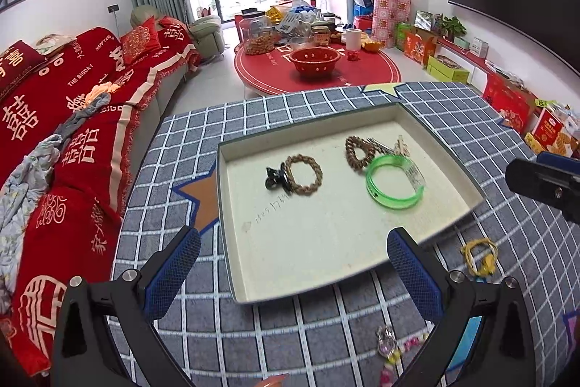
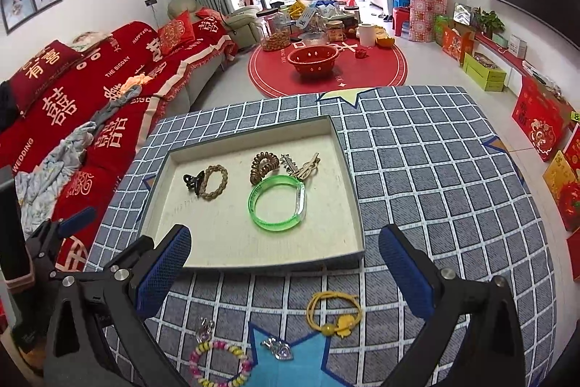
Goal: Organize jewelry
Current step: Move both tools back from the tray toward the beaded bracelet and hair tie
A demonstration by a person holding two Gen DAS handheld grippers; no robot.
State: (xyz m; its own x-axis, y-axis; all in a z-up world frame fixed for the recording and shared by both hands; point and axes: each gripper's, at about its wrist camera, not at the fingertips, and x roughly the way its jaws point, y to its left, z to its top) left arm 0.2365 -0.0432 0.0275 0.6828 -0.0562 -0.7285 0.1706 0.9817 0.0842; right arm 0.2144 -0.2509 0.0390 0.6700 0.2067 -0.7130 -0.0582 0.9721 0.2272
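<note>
Blue mesh-padded fingers (image 2: 165,272) of the right gripper (image 2: 284,272) fill the bottom of the right wrist view, spread wide with nothing between them, hanging above loose jewelry on the desk (image 2: 435,169), which is covered in a grey-blue quilted cloth with a white grid. Below them, at the lower centre of the frame, lie a yellow elastic hair tie with a small yellow charm (image 2: 335,314), a pastel beaded bracelet (image 2: 217,363) and a small silver pendant (image 2: 277,349) resting on a light-blue star patch, all outside the tray and, by the look of it, still waiting to be sorted. In the middle of the frame sits the shallow rectangular cardboard tray with a cream floor and dark rim (image 2: 253,265), where the collected pieces lie: a translucent green plastic bangle (image 2: 277,202), a brown coiled hair tie (image 2: 262,165), a tan braided rope bracelet (image 2: 215,182) touching a black claw clip (image 2: 192,182), and a cluster of silvery metal clips (image 2: 301,165) just beyond the bangle. In the left wrist view the left gripper (image 1: 293,269) also shows its fingers spread and empty, poised over the tray's near edge at the bottom of the frame. A red-draped sofa (image 2: 90,89) runs along the left side of both views.
</note>
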